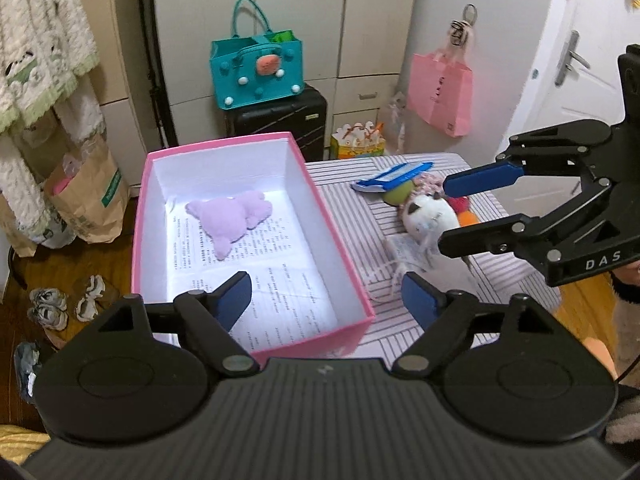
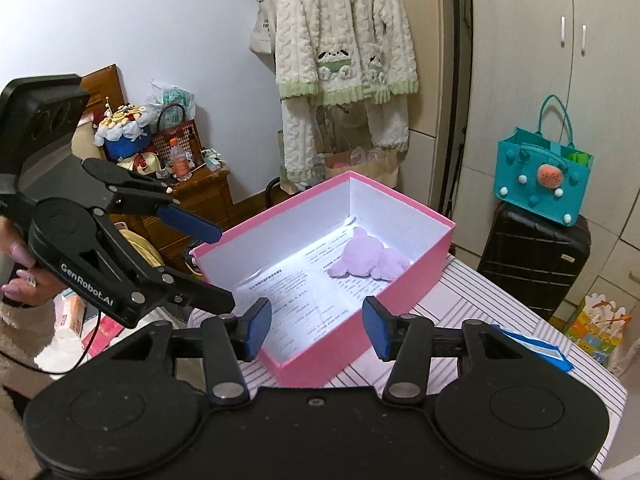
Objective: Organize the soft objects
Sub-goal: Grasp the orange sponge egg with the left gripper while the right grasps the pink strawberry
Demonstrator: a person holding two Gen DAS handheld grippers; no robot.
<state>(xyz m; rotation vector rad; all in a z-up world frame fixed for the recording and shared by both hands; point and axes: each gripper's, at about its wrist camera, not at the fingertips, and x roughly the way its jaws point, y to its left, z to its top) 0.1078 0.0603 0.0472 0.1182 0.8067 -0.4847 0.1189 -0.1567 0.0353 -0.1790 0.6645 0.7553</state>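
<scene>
2 grippers, left (image 1: 326,300) and right (image 2: 316,330), hang released, empty, above the pink box (image 1: 312,184) holding 1 purple plush (image 1: 232,218).

A teal felt tote bag (image 1: 256,70) with pompoms and a pink strawberry patch sits on top of a black hard-shell suitcase (image 1: 280,120), which stands upright against pale cabinet doors (image 1: 248,12). A pink paper gift bag (image 1: 439,94) hangs from a hook on the curved white wall. A fluffy cream knitted cardigan (image 2: 344,40) with green trim hangs on a rack, above brown paper shopping bags (image 1: 86,196) on the wooden floor (image 1: 60,264). Small grey and white shoes (image 1: 66,302) lie on the floor. A wooden bedside cabinet (image 2: 200,200) holds clutter, including an orange-labelled plastic bottle (image 2: 179,162).
</scene>
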